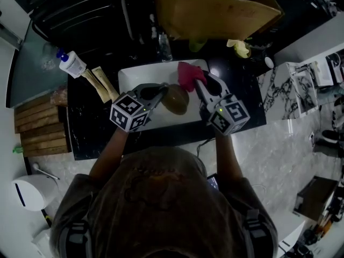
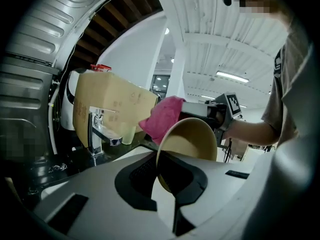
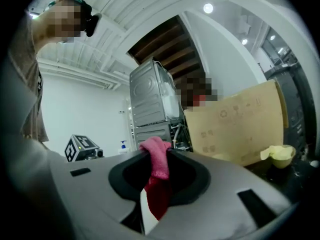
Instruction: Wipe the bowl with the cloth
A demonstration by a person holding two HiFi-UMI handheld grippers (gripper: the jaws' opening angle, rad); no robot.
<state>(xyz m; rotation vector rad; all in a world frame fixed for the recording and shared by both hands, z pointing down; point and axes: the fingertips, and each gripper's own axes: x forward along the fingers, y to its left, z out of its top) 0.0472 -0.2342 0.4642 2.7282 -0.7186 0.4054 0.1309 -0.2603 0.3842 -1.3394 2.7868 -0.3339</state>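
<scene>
Above the white sink (image 1: 129, 75), my left gripper (image 1: 164, 93) is shut on the rim of a tan bowl (image 1: 175, 99), which it holds tilted on its side. In the left gripper view the bowl (image 2: 192, 139) stands on edge between the jaws, and a pink cloth (image 2: 162, 116) rests against its far rim. My right gripper (image 1: 198, 81) is shut on that pink cloth (image 1: 187, 74), just behind the bowl. The right gripper view shows the cloth (image 3: 156, 179) bunched and hanging between the jaws.
A chrome tap (image 2: 97, 133) stands at the sink's back edge, with a cardboard box (image 1: 215, 9) behind it. On the dark counter at left lie a white pump bottle (image 1: 71, 64) and two tan packets (image 1: 100, 83). A wooden board (image 1: 37, 125) sits further left.
</scene>
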